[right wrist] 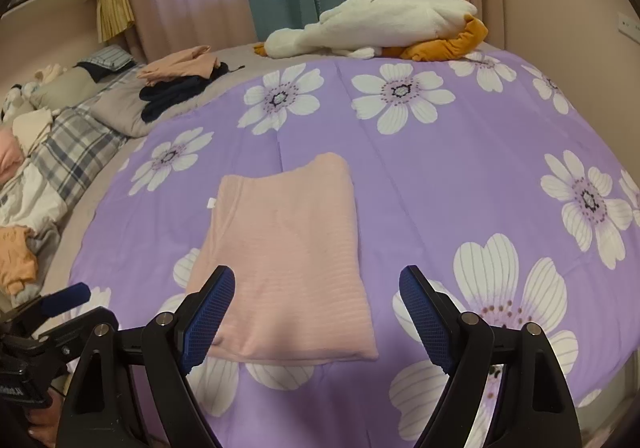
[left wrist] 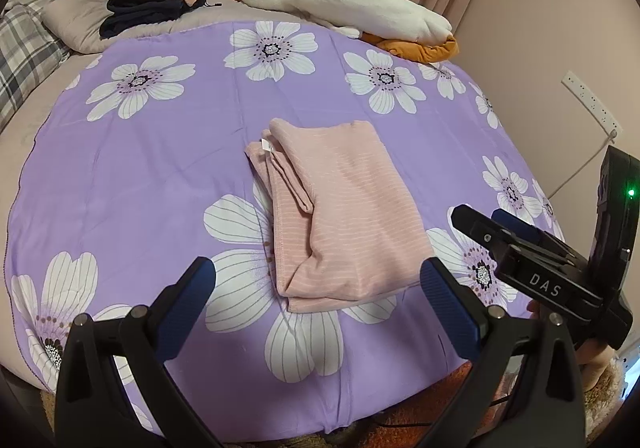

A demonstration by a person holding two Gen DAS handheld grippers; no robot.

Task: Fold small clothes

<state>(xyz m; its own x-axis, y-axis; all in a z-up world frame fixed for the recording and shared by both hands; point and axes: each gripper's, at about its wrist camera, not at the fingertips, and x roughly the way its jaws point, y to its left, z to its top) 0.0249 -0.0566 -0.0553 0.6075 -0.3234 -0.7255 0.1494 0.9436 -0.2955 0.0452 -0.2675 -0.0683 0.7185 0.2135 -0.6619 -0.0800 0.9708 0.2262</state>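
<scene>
A: Folded pink striped knit garment (left wrist: 336,208), left wrist view: lies centre on the purple flowered bedsheet (left wrist: 160,168). Left gripper (left wrist: 318,298) at 6 o'clock, jaws wide, nothing held.

B: Right wrist view: same garment (right wrist: 288,260) at centre. Right gripper (right wrist: 316,318) at 6 o'clock, spread wide, empty; its left finger (right wrist: 210,316) overlaps the garment's near corner, contact unclear.
</scene>
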